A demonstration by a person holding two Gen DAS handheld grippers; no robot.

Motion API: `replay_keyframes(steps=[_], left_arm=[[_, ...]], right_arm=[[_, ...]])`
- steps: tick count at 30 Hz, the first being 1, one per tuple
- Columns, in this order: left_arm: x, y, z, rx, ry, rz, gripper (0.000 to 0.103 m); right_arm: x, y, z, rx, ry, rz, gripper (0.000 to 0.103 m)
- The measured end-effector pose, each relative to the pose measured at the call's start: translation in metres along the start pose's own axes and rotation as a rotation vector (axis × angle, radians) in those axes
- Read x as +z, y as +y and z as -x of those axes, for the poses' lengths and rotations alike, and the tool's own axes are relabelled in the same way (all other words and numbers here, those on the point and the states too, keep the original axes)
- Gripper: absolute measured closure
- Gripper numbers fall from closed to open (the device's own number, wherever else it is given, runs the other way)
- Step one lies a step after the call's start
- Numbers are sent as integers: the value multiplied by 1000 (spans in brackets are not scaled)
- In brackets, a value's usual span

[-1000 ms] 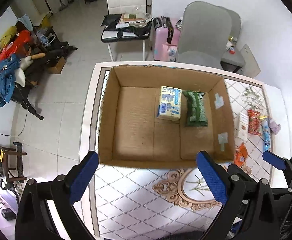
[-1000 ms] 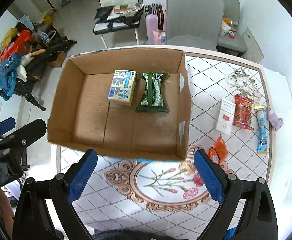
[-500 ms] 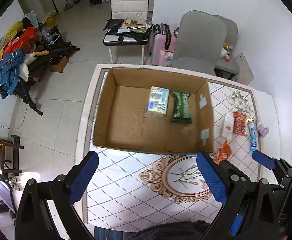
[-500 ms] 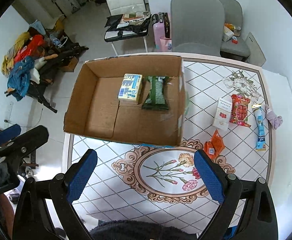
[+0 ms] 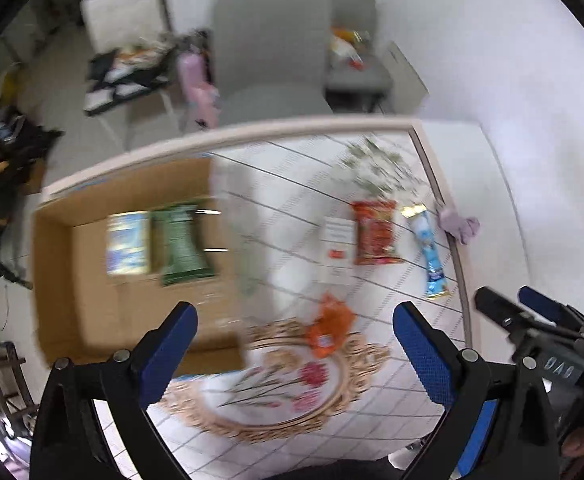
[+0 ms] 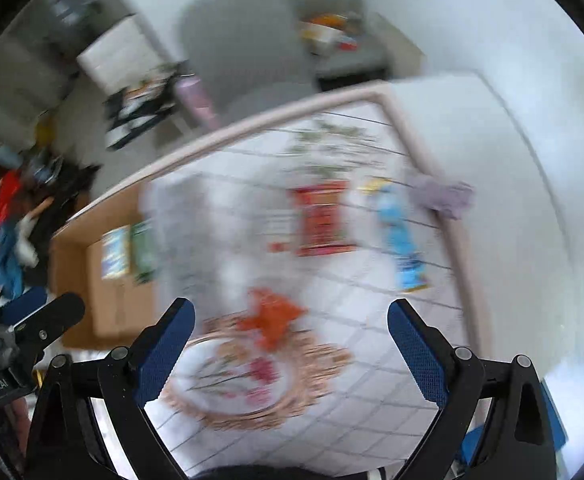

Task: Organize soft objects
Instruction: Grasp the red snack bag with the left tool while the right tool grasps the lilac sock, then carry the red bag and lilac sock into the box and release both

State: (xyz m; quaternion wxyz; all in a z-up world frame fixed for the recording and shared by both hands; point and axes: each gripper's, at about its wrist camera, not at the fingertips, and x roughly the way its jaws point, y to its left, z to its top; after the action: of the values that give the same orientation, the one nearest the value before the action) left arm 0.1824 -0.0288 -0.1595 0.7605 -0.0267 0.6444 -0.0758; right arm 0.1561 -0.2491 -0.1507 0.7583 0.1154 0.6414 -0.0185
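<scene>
Both views are motion-blurred. A cardboard box (image 5: 92, 280) sits on the table's left with a yellow-blue pack (image 5: 128, 242) and a green pack (image 5: 182, 246) inside. To its right lie an orange packet (image 5: 328, 330), a white carton (image 5: 336, 240), a red snack bag (image 5: 374, 232), a blue tube pack (image 5: 430, 248) and a purple cloth (image 5: 460, 228). My left gripper (image 5: 294, 356) is open and empty above the table's floral medallion. My right gripper (image 6: 290, 356) is open and empty, with the orange packet (image 6: 272, 316) just ahead of it.
The table (image 5: 444, 184) has a raised pale rim; a white wall lies to the right. Grey chairs (image 5: 268, 56) and a white chair (image 5: 128, 28) stand behind the table. Clutter lies on the floor at left (image 6: 8, 224). Silvery foliage (image 5: 376, 168) lies at the table's far right.
Both grippers have swung right, from over the box toward the loose packets. The box has shifted to the left of both views. Both stay open and empty.
</scene>
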Motion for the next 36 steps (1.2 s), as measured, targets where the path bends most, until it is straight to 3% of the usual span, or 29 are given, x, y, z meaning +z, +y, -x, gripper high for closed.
replay_keyframes(steps=[4, 8, 14, 16, 20, 23, 25, 27, 34, 36], left_arm=[[35, -57, -72, -9, 114, -49, 3], [57, -98, -145, -1, 231, -73, 7], [72, -122, -232, 43, 385, -96, 27], [73, -120, -254, 50, 426, -89, 27], [74, -123, -269, 78, 432, -104, 28], [73, -130, -275, 92, 434, -116, 47], [74, -139, -276, 110, 423, -141, 48], [75, -144, -279, 114, 428, -151, 57], [75, -145, -290, 83, 447, -103, 54], [76, -141, -289, 75, 442, -84, 59]], right_arm=[[37, -87, -42, -44, 75, -84, 4], [75, -140, -84, -83, 134, -84, 4], [127, -164, -150, -190, 198, 77, 4], [140, -161, -174, -201, 236, 130, 5], [153, -156, -215, -200, 326, 178, 10], [154, -156, -235, -180, 378, 204, 12], [153, -154, -236, -181, 372, 210, 13], [151, -152, -236, -167, 377, 209, 19], [136, -157, -247, -123, 439, 167, 31], [134, -160, -248, -103, 437, 138, 36]])
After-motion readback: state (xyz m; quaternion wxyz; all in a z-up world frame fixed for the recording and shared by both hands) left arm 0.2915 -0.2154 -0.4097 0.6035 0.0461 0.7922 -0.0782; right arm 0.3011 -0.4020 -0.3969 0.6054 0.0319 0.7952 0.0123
